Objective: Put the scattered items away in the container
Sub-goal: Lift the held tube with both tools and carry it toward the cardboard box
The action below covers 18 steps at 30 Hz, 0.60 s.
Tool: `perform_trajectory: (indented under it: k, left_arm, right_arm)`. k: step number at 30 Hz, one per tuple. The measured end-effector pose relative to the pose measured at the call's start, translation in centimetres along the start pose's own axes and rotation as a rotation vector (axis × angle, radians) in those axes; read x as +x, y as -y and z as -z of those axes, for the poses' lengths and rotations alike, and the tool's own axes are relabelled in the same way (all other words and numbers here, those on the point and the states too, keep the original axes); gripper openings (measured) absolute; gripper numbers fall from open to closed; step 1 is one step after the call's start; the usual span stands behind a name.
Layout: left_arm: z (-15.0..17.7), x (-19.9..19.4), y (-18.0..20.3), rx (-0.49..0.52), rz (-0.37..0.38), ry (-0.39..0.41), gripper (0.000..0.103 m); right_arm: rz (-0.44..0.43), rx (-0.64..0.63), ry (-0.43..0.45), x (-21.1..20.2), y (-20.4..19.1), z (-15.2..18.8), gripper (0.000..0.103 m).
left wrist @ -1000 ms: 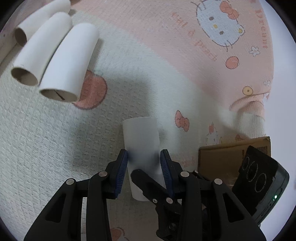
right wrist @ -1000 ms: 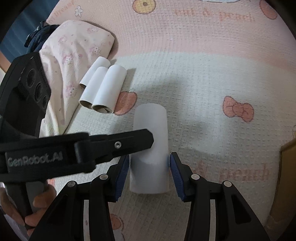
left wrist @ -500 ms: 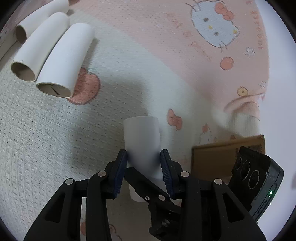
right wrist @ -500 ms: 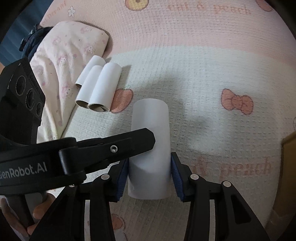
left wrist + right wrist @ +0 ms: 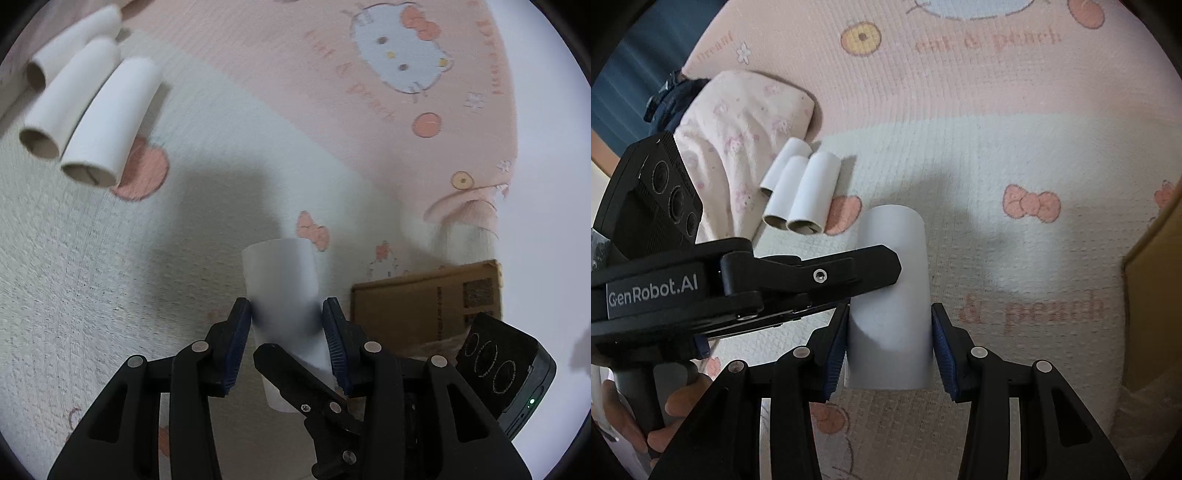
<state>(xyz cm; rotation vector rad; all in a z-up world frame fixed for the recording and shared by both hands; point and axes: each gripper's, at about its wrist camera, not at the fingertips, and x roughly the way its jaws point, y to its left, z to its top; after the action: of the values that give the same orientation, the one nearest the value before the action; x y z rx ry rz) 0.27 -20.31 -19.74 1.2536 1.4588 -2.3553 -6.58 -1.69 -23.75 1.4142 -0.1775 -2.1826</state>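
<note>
Far left on the bed blanket (image 5: 997, 155), three cardboard tubes (image 5: 801, 192) lie side by side against a pink pillow (image 5: 738, 122). Centre: one white paper tube (image 5: 894, 295) is clamped from both sides at once. Left hand-held gripper (image 5: 288, 339) has its blue pads closed on the tube; right hand-held gripper (image 5: 890, 350) likewise grips its near end. Far right, a cardboard box (image 5: 424, 306) stands just beside the held tube.
</note>
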Motion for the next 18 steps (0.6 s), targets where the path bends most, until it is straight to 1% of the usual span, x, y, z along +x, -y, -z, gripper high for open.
perform_trajectory:
  k: [7,12,18]
  left_arm:
    - [0.5,-3.5,5.5,0.120,0.012,0.085,0.043]
    - [1.0,-4.9,8.8,0.167,0.056,0.113,0.043]
    - [1.2,-6.2,12.2,0.227,0.071,0.134,0.044]
  right_arm:
    - [0.023,-0.029,0.112,-5.4,-1.3,-0.7,0.041]
    - [0.064,-0.050,0.169,-9.4,-1.8,-1.1,0.041]
    - [0.104,-0.072,0.234,-13.1,-1.7,-1.5,0.041]
